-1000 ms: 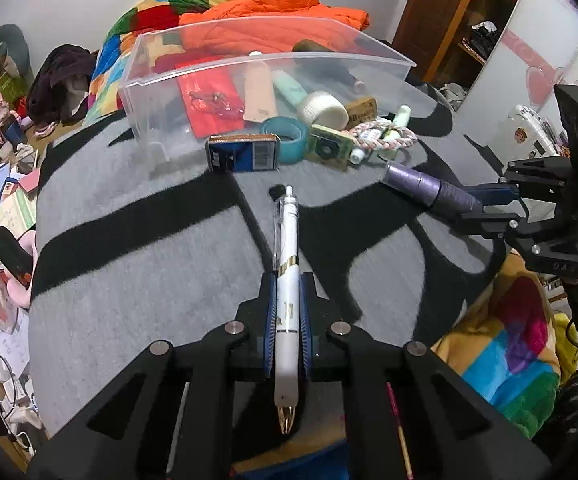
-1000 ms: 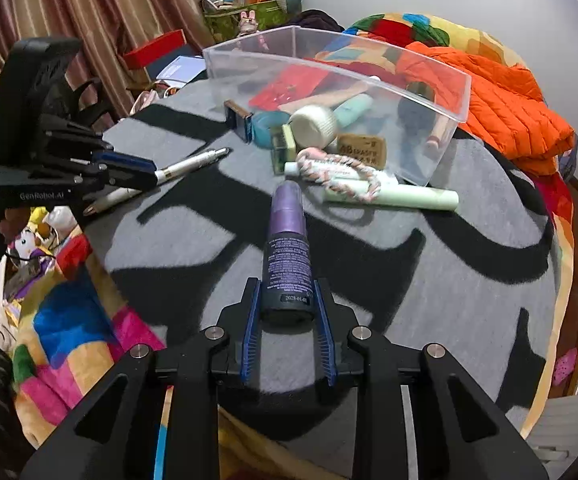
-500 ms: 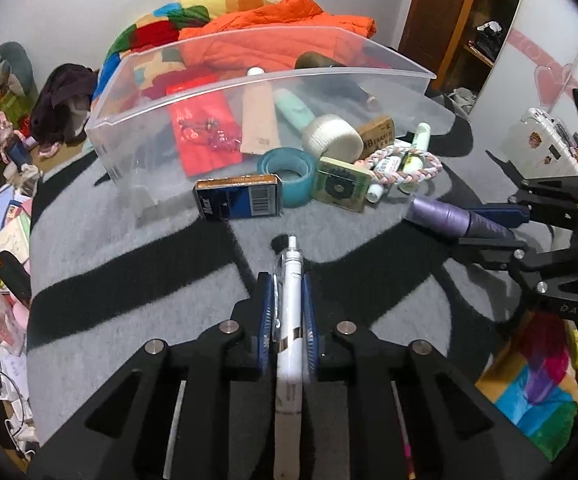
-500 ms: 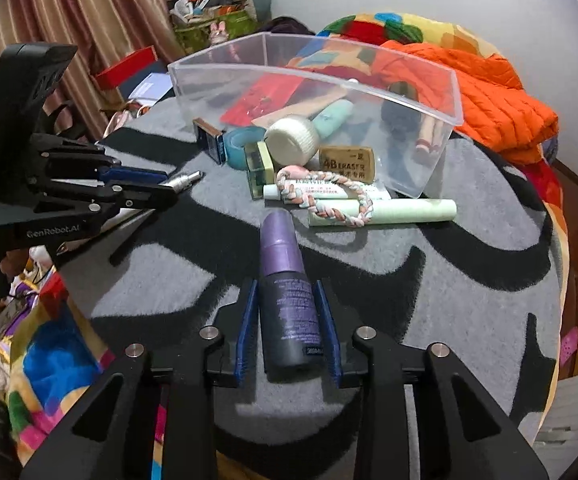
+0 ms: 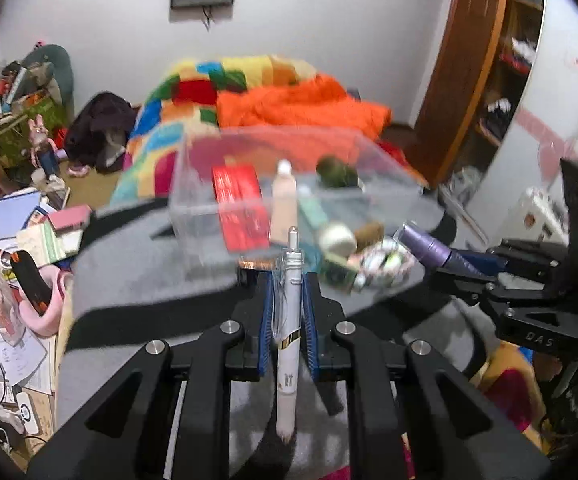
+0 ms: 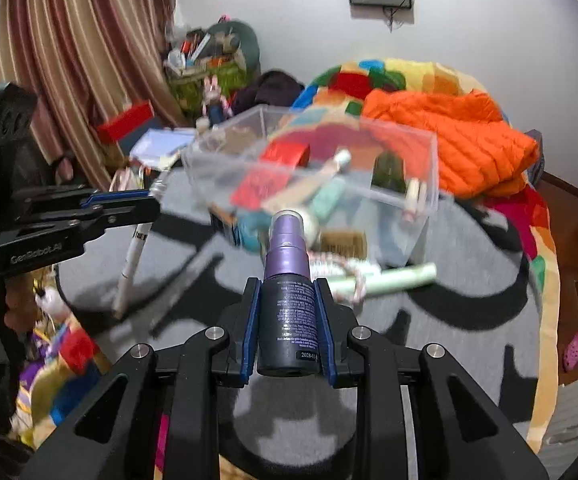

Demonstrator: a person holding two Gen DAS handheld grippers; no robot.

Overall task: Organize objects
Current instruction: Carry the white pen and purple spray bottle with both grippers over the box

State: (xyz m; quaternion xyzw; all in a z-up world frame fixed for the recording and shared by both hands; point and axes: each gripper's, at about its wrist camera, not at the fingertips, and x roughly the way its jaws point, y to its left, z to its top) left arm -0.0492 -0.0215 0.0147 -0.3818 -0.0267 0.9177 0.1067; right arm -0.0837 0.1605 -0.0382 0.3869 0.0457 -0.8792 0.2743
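My left gripper (image 5: 289,284) is shut on a white pen (image 5: 288,320) that points away toward the clear plastic bin (image 5: 193,216). In the right wrist view the same pen (image 6: 133,260) hangs tilted from the left gripper (image 6: 145,204) above the grey and black blanket (image 6: 449,344). My right gripper (image 6: 287,288) is shut on a purple spray bottle (image 6: 287,304), cap forward; the bottle (image 5: 429,246) also shows at the right of the left wrist view. The bin (image 6: 409,152) holds a red packet (image 5: 241,208), tubes and a dark bottle.
Loose items lie just in front of the bin: a pale green tube (image 6: 397,280), a braided rope ring (image 6: 345,270), a white round jar (image 5: 337,238) and a small brown box (image 6: 343,242). An orange quilt (image 6: 469,140) lies behind. Books and clutter fill the floor at left (image 5: 21,232).
Both grippers have risen and tipped up with the pen and the spray bottle still held. The bin and wall now sit higher and blurred in both views.
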